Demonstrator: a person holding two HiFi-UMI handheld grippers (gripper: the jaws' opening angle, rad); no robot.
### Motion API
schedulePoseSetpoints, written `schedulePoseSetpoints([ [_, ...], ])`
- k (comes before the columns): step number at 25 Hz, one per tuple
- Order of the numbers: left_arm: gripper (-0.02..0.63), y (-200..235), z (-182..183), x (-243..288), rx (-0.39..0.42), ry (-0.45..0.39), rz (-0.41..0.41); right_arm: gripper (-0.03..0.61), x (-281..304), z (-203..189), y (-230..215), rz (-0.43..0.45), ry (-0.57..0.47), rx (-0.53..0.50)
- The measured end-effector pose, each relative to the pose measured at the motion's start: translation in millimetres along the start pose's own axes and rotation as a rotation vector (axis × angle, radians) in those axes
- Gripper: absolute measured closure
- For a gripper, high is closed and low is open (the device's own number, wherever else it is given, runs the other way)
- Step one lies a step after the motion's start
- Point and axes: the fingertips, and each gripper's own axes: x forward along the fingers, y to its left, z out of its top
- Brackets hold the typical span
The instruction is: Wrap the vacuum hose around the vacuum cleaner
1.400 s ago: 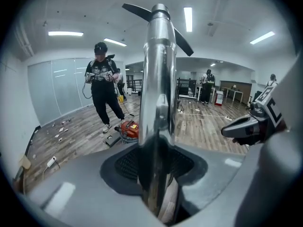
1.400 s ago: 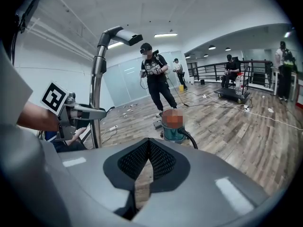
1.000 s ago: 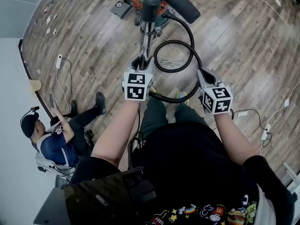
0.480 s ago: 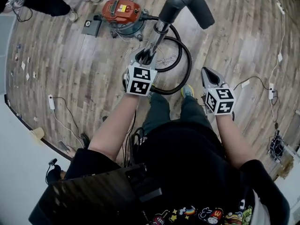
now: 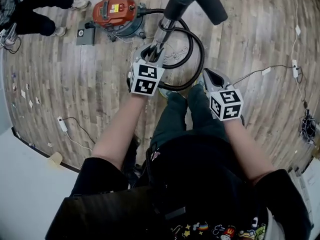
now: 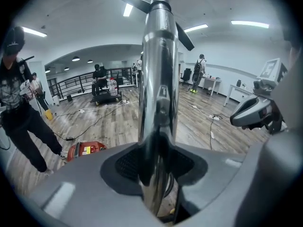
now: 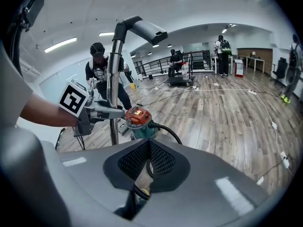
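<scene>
An orange and teal vacuum cleaner point(image 5: 115, 11) point(image 7: 138, 117) point(image 6: 85, 150) stands on the wood floor at upper left. Its black hose point(image 5: 199, 49) point(image 7: 168, 129) lies in loops on the floor ahead of my feet. The hose runs into a shiny metal wand point(image 5: 164, 31) point(image 6: 158, 79) point(image 7: 112, 79), which stands upright with a dark floor nozzle point(image 5: 207, 1) at its top. My left gripper point(image 5: 153, 51) point(image 6: 156, 160) is shut on the wand's lower part. My right gripper point(image 5: 205, 73) point(image 7: 147, 143) hangs shut and empty just right of the hose loop, above its near edge.
A person in black point(image 5: 35, 4) point(image 6: 19, 108) stands close behind the vacuum cleaner. A grey plate point(image 5: 85, 34) lies beside it. A thin white cord point(image 5: 176, 51) lies inside the hose loop. Power strips with cables lie at left point(image 5: 62, 124) and right point(image 5: 295, 69).
My right gripper has come off the right side of the hose loop and now hangs beside it, empty. The left stays shut on the wand. My head has turned, shifting the vacuum cleaner leftward in view.
</scene>
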Motion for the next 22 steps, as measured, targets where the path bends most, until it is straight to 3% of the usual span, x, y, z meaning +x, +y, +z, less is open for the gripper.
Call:
schedulePoseSetpoints([
  [8, 0.455, 23.5, -87.4, 111.8, 0.047, 0.072, -0.004, 0.552, 83.7, -72.9, -36.4, 0.010, 0.035, 0.006],
  [14, 0.456, 36.3, -154.7, 225.6, 0.129, 0.102, -0.019, 0.552, 179.1, -145.4, -75.2, 0.018, 0.051, 0.033],
  [22, 0.456, 21.1, -207.9, 374.1, 0.192, 0.023, -0.047, 0.552, 321.4, -221.6, -140.0, -0.032, 0.026, 0.047],
])
